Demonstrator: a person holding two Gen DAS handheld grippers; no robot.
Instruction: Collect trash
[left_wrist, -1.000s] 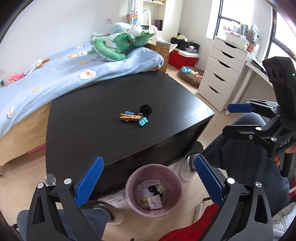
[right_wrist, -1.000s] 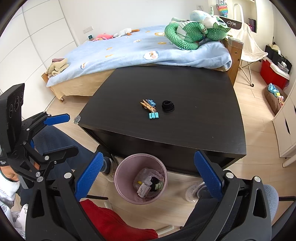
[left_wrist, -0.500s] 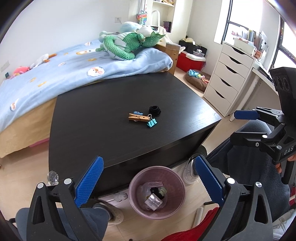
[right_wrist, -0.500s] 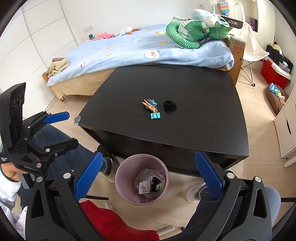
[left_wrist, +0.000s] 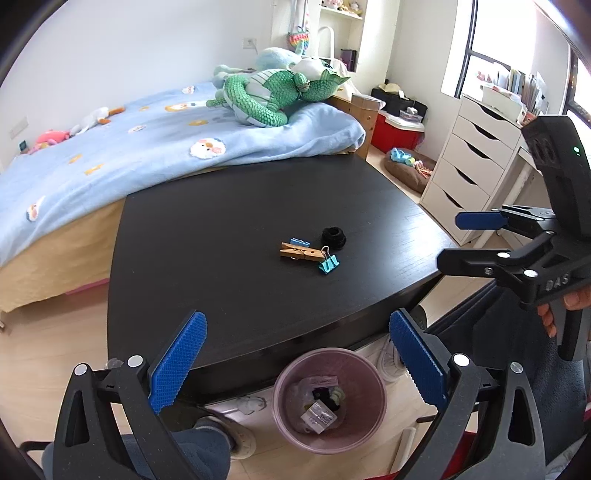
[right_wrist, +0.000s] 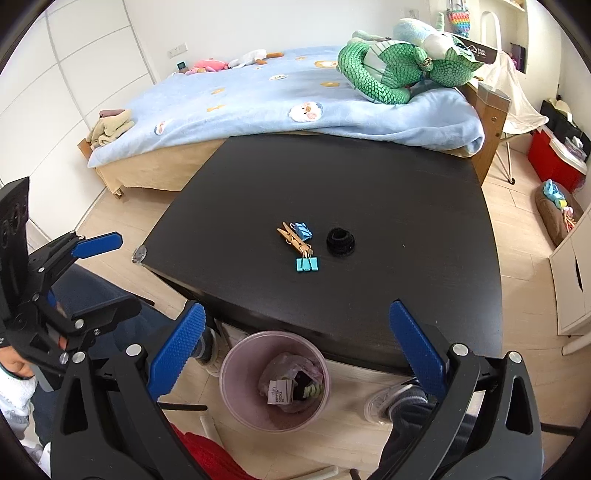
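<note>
A pink trash bin (left_wrist: 330, 398) (right_wrist: 275, 380) stands on the floor at the near edge of the black table (left_wrist: 207, 236) (right_wrist: 406, 206); it holds a small box and crumpled wrappers. On the table lie a wooden clothespin (left_wrist: 300, 252) (right_wrist: 292, 239), a teal binder clip (left_wrist: 328, 264) (right_wrist: 306, 264), a blue clip (left_wrist: 300, 242) (right_wrist: 303, 230) and a black hair tie (left_wrist: 333, 236) (right_wrist: 340, 242). My left gripper (left_wrist: 295, 363) (right_wrist: 94, 275) hangs open above the bin and table edge, empty. My right gripper (right_wrist: 295, 347) (left_wrist: 467, 238) is open too, holding nothing.
A bed with a blue blanket (left_wrist: 110, 147) and a green plush dragon (left_wrist: 273, 92) lies behind the table. A white drawer chest (left_wrist: 476, 170) stands at right, with a red box (left_wrist: 397, 131) behind. The person's legs and shoes (right_wrist: 397, 404) are by the bin.
Both grippers have risen and tilted slightly toward the table, so the clips and hair tie sit nearer the centre. Both stay open and empty.
</note>
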